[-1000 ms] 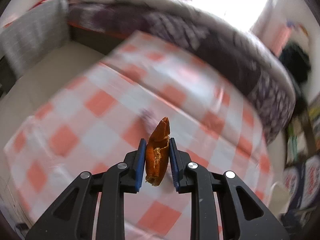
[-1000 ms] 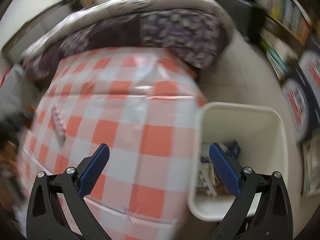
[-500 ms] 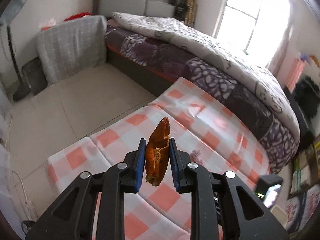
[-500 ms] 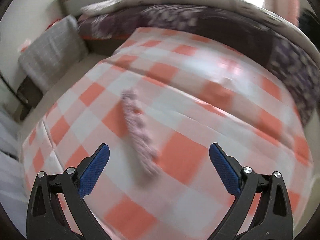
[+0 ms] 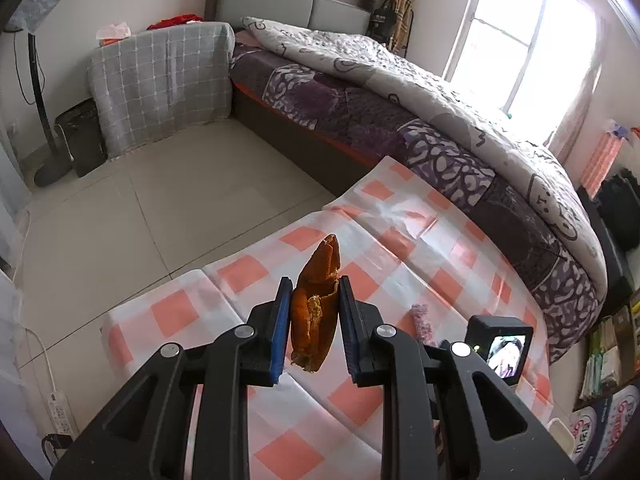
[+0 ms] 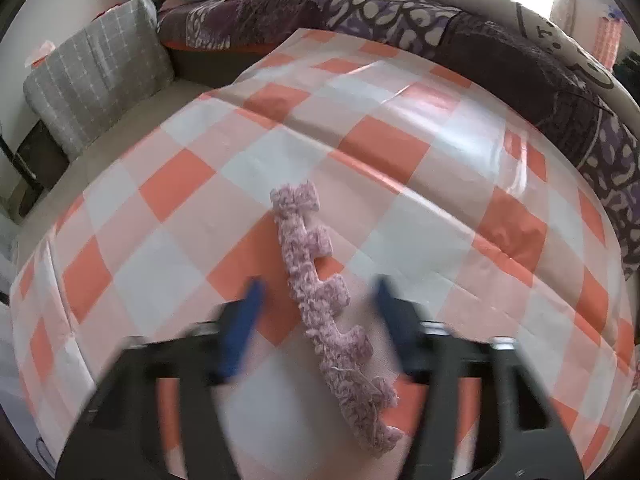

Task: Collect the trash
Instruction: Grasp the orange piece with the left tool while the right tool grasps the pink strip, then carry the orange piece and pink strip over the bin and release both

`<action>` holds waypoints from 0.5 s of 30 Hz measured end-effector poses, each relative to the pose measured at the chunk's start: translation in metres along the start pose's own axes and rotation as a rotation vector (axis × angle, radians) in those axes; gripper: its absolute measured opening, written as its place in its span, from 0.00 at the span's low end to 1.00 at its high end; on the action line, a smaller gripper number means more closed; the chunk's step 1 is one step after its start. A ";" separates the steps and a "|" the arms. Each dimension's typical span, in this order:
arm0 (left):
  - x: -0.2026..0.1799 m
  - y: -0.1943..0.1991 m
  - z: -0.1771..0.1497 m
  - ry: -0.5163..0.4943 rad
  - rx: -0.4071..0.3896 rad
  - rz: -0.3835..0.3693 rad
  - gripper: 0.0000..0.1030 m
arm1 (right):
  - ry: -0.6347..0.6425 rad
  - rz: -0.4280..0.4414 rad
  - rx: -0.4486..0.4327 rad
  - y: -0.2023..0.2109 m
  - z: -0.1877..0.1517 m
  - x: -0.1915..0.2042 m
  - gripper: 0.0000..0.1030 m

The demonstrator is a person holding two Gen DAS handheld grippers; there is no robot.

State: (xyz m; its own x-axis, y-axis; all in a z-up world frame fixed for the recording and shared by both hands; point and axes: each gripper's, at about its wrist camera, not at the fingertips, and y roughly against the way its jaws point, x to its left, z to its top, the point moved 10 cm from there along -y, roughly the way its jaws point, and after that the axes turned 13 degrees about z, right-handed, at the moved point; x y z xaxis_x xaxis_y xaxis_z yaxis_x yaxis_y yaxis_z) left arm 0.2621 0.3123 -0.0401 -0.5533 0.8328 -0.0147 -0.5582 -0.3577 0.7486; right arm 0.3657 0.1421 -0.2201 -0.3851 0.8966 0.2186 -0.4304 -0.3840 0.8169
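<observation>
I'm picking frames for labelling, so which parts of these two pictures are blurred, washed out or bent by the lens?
Left wrist view: sharp; the window is blown out white, and the bed bows with fisheye curvature. Right wrist view: the right gripper is smeared by motion blur as its jaws close, the pink knitted strip stays fairly crisp, and glare streaks the checked cloth.

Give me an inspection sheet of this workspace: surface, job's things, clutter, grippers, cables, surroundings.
Surface: checked cloth, creased, beside the bed.
Job's things: peel, held off the cloth; pink strip, lying on the cloth.
Clutter: nothing seen.
Grippers: left gripper shut on the peel; right gripper open, its jaws have just been closing, one on each side of the pink strip, not yet pressing it.
Cables: power strip with its cord on the floor.
Surroundings: bed with quilt, bright window, tiled floor.
</observation>
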 end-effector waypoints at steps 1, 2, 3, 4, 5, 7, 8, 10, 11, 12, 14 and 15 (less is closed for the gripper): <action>0.001 0.000 0.000 0.001 -0.002 0.003 0.23 | -0.004 -0.002 0.004 0.001 0.000 0.000 0.23; 0.002 0.000 0.000 0.003 -0.003 0.005 0.23 | -0.010 -0.011 0.008 0.002 0.001 -0.001 0.23; 0.003 0.000 0.000 0.007 -0.003 0.004 0.23 | -0.013 -0.039 0.008 0.004 0.001 -0.002 0.23; 0.003 0.001 -0.001 0.009 -0.003 0.003 0.23 | -0.013 -0.050 0.003 0.006 0.002 -0.003 0.23; 0.003 0.001 -0.001 0.010 -0.004 0.002 0.23 | -0.014 -0.061 -0.009 0.010 0.003 -0.003 0.23; 0.003 0.003 0.000 0.011 -0.010 0.001 0.23 | -0.012 -0.078 -0.028 0.018 0.007 -0.002 0.23; 0.003 0.003 0.000 0.011 -0.012 0.000 0.23 | -0.009 -0.084 -0.036 0.021 0.009 -0.002 0.23; 0.003 0.006 0.001 0.013 -0.017 -0.003 0.23 | -0.002 -0.095 -0.057 0.032 0.014 0.000 0.23; 0.003 0.007 0.001 0.016 -0.021 -0.004 0.23 | -0.003 -0.097 -0.065 0.037 0.015 0.000 0.23; 0.003 0.008 0.002 0.018 -0.023 -0.007 0.23 | -0.009 -0.100 -0.078 0.047 0.017 0.001 0.23; 0.002 0.012 0.002 0.021 -0.031 -0.010 0.23 | -0.023 -0.104 -0.093 0.058 0.020 0.000 0.23; 0.001 0.014 0.003 0.021 -0.041 -0.009 0.23 | -0.038 -0.111 -0.105 0.070 0.019 -0.001 0.23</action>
State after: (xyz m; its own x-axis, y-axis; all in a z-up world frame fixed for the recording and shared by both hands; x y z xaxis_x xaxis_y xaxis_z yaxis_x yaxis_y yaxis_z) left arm 0.2556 0.3095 -0.0273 -0.5609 0.8271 -0.0351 -0.5879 -0.3680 0.7204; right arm 0.3518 0.1182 -0.1527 -0.3003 0.9418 0.1514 -0.5521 -0.3010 0.7775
